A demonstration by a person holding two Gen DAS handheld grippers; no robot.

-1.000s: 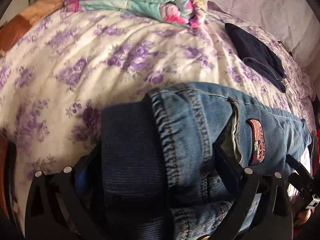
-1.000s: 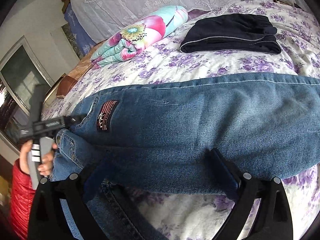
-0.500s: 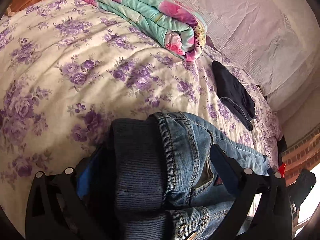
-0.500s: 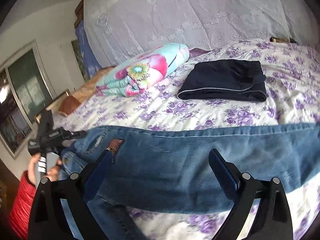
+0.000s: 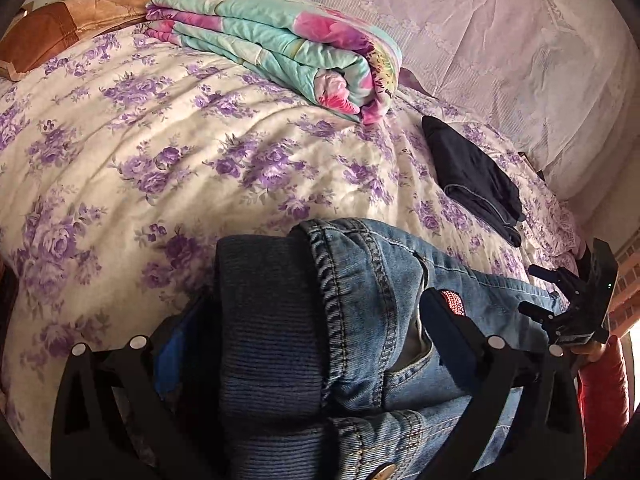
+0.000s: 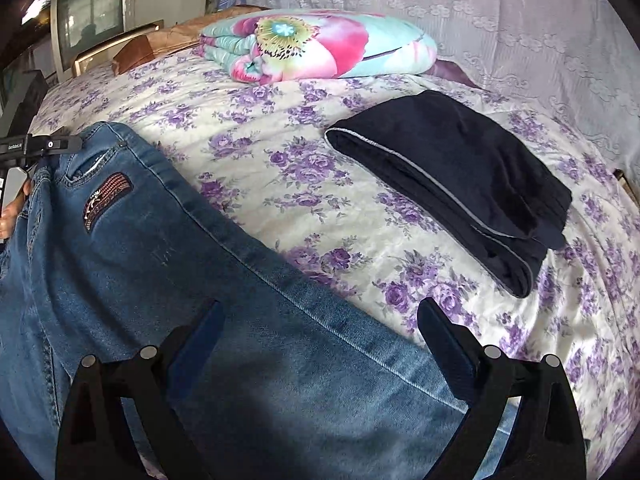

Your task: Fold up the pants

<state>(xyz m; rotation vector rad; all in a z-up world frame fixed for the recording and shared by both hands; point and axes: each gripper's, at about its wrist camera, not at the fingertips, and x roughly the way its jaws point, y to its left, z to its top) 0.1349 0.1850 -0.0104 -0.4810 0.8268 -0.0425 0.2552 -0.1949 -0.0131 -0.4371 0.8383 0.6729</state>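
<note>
Blue jeans (image 6: 168, 280) with a dark ribbed waistband (image 5: 268, 332) and a red patch (image 6: 106, 196) lie stretched across the flowered bed. My left gripper (image 5: 308, 320) has its fingers spread wide around the bunched waist end; whether they pinch the cloth is unclear. My right gripper (image 6: 320, 320) is spread wide over the jeans leg, its left finger over denim and its right finger (image 6: 444, 332) over the bedspread. The right gripper also shows in the left wrist view (image 5: 576, 304), and the left gripper in the right wrist view (image 6: 44, 146).
A folded dark navy garment (image 6: 460, 176) lies on the purple-flowered bedspread (image 6: 280, 184) beyond the jeans. A rolled turquoise and pink quilt (image 6: 320, 46) sits near the far edge. A lace curtain (image 6: 480, 8) hangs behind; a brown pillow (image 5: 60, 28) lies at the head.
The jeans have been carried over the bed and now lie stretched across it. The right wrist view has swung so the leg runs diagonally under it. Both grippers keep the same spread.
</note>
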